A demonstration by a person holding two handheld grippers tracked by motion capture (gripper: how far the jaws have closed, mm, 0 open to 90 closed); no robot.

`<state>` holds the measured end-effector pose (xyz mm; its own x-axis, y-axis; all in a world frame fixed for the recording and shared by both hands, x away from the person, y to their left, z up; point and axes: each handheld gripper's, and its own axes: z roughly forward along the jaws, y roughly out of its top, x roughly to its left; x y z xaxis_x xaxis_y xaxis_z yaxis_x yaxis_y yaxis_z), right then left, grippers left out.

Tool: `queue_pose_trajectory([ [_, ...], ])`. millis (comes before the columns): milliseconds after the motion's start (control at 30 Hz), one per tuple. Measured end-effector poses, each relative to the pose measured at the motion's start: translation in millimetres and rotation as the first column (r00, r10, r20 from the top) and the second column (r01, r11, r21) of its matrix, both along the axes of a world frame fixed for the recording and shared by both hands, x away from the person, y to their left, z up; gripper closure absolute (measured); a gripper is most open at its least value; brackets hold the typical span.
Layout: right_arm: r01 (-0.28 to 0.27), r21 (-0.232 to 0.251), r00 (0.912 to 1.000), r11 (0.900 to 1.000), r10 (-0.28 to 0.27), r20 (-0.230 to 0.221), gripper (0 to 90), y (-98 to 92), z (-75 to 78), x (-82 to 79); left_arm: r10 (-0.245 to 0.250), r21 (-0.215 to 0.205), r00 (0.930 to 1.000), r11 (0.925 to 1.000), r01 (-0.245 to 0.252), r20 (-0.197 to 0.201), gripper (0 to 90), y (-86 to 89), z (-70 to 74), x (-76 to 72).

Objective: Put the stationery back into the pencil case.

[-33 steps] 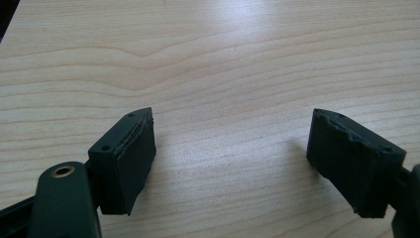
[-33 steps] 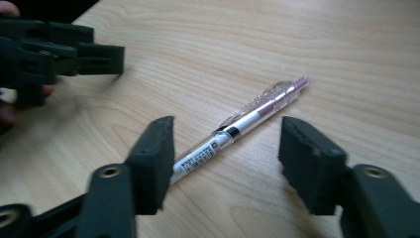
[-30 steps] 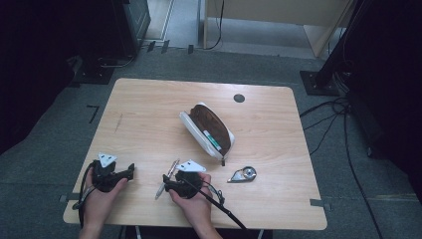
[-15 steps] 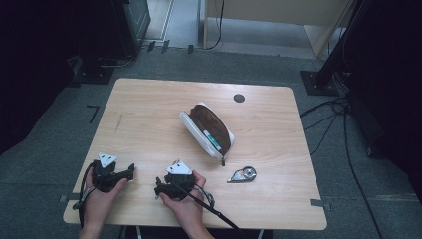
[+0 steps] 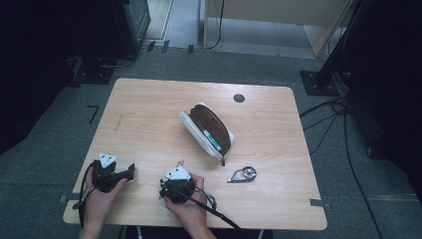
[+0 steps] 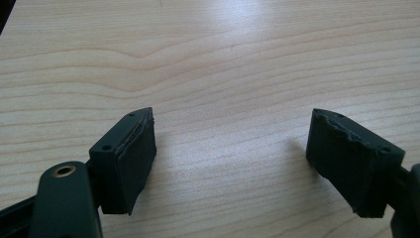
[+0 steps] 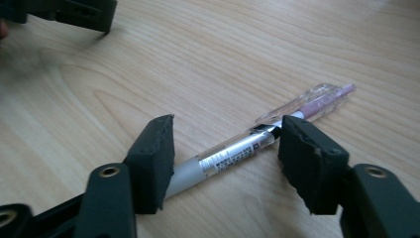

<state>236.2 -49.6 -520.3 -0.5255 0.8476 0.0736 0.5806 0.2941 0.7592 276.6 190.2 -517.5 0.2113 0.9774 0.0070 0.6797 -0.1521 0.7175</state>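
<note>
A pen (image 7: pixel 237 151) with a grey grip, a clear barrel and a pink end lies flat on the wooden table (image 5: pixel 149 114), slanting between the jaws of my right gripper (image 7: pixel 228 163). These jaws have just been closing; they stand on either side of the pen with a gap still showing, so the gripper is open. In the high view the right gripper (image 5: pixel 172 180) sits near the front edge, with the pen's tip (image 5: pixel 180 163) poking out past it. My left gripper (image 6: pixel 233 158) stands open over bare wood, at the front left (image 5: pixel 130 172).
An open white pencil case (image 5: pixel 209 130) with a brown lining and a green-marked pen inside lies mid-table. A correction tape dispenser (image 5: pixel 243 174) rests to its front right. A round dark cap (image 5: pixel 239 98) sits near the far edge. Cables trail from both grippers.
My right gripper has shifted a little to the left and now sits over the pen, its jaws narrower than before. The left gripper has stayed put.
</note>
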Motion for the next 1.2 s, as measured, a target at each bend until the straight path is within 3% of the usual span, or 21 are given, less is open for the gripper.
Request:
queue_pose_trajectory([
  [67,-0.031,0.041,0.9993,0.999,0.031,-0.020,48.3,-7.7,0.7,-0.4,-0.002,0.002,1.0000,1.0000,0.002,-0.001,19.7,-0.1,0.1,0.3],
  [200,-0.048,0.061,0.9983,0.997,0.050,-0.031,50.5,-12.8,1.0,0.6,-0.001,0.000,1.0000,1.0000,0.001,0.000,19.7,-0.5,0.1,0.5],
  [467,-0.004,0.044,1.0000,0.999,0.004,-0.008,44.1,-4.5,-0.8,1.9,0.000,0.000,1.0000,1.0000,0.000,0.000,19.7,-0.9,0.0,0.8],
  [633,-0.033,0.024,0.9994,0.999,0.033,0.001,44.1,7.1,-0.9,0.3,0.000,0.002,1.0000,1.0000,0.000,-0.001,19.7,-1.1,0.1,0.9],
  [700,-0.036,0.026,0.9994,0.999,0.036,0.003,49.5,7.2,-0.9,1.0,0.001,0.001,1.0000,1.0000,-0.001,0.000,19.7,-1.1,0.1,0.9],
  [767,-0.046,0.019,0.9989,0.999,0.046,0.010,61.0,3.6,-0.8,2.3,0.001,0.001,1.0000,1.0000,-0.001,0.000,19.7,-1.1,0.0,0.9],
  [1000,-0.113,0.022,0.9934,0.993,0.113,-0.017,79.7,-8.1,1.4,8.8,0.001,0.001,1.0000,1.0000,-0.001,0.000,19.7,-1.2,0.1,0.9],
  [1133,-0.122,-0.003,0.9925,0.992,0.122,0.003,73.8,-16.5,1.0,10.0,0.000,0.000,1.0000,1.0000,0.000,0.000,19.6,-1.2,0.1,0.9],
  [1200,-0.145,0.017,0.9893,0.989,0.145,-0.007,70.1,-22.1,0.9,10.1,0.001,0.000,1.0000,1.0000,-0.001,0.001,19.7,-1.3,0.0,1.0],
])
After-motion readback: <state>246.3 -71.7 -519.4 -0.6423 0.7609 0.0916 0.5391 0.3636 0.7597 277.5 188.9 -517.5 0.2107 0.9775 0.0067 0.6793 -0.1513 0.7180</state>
